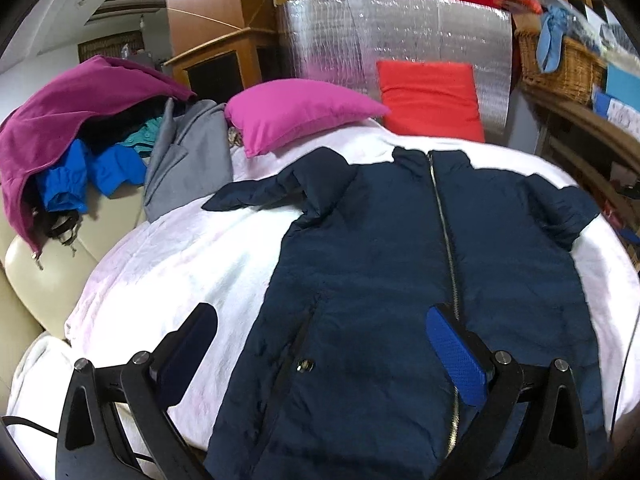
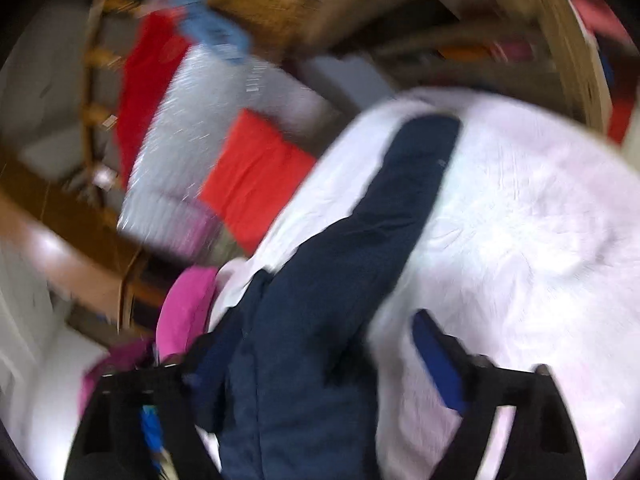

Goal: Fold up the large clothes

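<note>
A navy zip-up jacket point(image 1: 380, 264) lies front up on the white bedcover point(image 1: 168, 264), zipper shut, its left sleeve bent near the shoulder. My left gripper point(image 1: 320, 340) is open above the jacket's lower left half, blue-padded fingers point(image 1: 456, 352) wide apart and holding nothing. In the blurred right wrist view, my right gripper point(image 2: 304, 364) is open over the jacket's outstretched sleeve point(image 2: 384, 208), which runs up across the white cover point(image 2: 520, 216). The sleeve lies between the fingers, with the right finger point(image 2: 436, 360) well clear of it.
A pink pillow point(image 1: 296, 116) and a red pillow point(image 1: 432, 100) lie at the bed's head against a silver foil panel point(image 1: 392, 28). A heap of clothes point(image 1: 80, 136) covers a cream chair at left. A wicker basket point(image 1: 560, 60) and wooden shelves stand at right.
</note>
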{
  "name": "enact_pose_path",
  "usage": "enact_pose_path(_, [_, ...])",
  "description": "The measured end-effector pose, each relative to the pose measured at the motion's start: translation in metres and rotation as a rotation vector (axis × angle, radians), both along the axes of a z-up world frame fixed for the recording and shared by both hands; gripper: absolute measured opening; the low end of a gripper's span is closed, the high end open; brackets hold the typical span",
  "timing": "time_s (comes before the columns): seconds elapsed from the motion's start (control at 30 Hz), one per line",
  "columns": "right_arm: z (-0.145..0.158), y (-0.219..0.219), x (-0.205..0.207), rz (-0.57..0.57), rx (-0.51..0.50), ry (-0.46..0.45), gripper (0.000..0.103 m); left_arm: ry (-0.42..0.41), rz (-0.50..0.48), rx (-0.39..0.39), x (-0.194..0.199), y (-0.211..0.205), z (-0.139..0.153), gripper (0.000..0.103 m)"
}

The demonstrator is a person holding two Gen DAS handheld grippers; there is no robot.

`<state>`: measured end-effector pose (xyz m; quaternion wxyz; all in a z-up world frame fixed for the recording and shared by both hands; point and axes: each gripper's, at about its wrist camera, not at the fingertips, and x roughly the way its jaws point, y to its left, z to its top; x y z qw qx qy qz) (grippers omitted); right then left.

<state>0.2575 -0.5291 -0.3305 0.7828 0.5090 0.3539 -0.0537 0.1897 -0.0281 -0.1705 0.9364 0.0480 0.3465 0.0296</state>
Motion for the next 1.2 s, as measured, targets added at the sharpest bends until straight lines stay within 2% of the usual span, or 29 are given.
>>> enact_pose_path(0.07, [-0.036, -0.020, 0.024, -0.050, 0.064, 0.039, 0.070, 0.017, -0.003, 0.007, 0.014, -0.006, -0.009, 0.103])
enact_pose_path(0.13, [-0.062, -0.034, 0.042, -0.089, 0.092, 0.074, 0.068, 0.031, -0.007, 0.011, 0.026, -0.011, -0.016, 0.103])
enact_pose_path(0.33, [-0.108, -0.063, 0.086, -0.177, 0.084, 0.139, 0.068, 0.066, -0.023, 0.035, 0.052, -0.025, -0.033, 0.103])
enact_pose_path(0.4, [-0.113, -0.066, 0.093, -0.182, 0.073, 0.144, 0.059, 0.076, -0.024, 0.036, 0.059, -0.026, -0.038, 0.103])
enact_pose_path(0.47, [-0.117, -0.068, 0.103, -0.180, 0.043, 0.148, 0.055, 0.081, -0.023, 0.031, 0.064, -0.026, -0.040, 0.103])
enact_pose_path(0.53, [-0.121, -0.069, 0.111, -0.177, 0.022, 0.165, 0.042, 0.082, -0.022, 0.024, 0.066, -0.026, -0.040, 0.103])
enact_pose_path(0.57, [-0.124, -0.070, 0.114, -0.178, 0.010, 0.177, 0.033, 0.082, -0.020, 0.022, 0.067, -0.026, -0.040, 0.103])
enact_pose_path(0.6, [-0.124, -0.069, 0.116, -0.178, -0.001, 0.179, 0.020, 0.083, -0.019, 0.021, 0.068, -0.026, -0.040, 0.103])
enact_pose_path(0.63, [-0.124, -0.069, 0.117, -0.174, -0.014, 0.179, 0.018, 0.083, -0.017, 0.019, 0.068, -0.025, -0.039, 0.103])
enact_pose_path(0.7, [-0.114, -0.064, 0.114, -0.173, -0.044, 0.159, 0.012, 0.079, -0.015, 0.015, 0.067, -0.023, -0.037, 0.103])
enact_pose_path(0.77, [-0.095, -0.054, 0.109, -0.165, -0.087, 0.122, 0.011, 0.072, -0.007, 0.008, 0.065, -0.018, -0.034, 0.103])
enact_pose_path(0.97, [-0.015, 0.004, 0.101, -0.054, -0.185, -0.036, 0.011, 0.050, 0.006, -0.046, 0.049, 0.001, -0.022, 0.103])
enact_pose_path(1.07, [0.019, 0.052, 0.094, 0.024, -0.206, -0.110, 0.011, 0.038, 0.008, -0.065, 0.038, 0.010, -0.016, 0.103])
enact_pose_path(1.2, [0.040, 0.130, 0.089, 0.143, -0.212, -0.152, 0.011, 0.026, 0.010, -0.082, 0.022, 0.024, -0.009, 0.103])
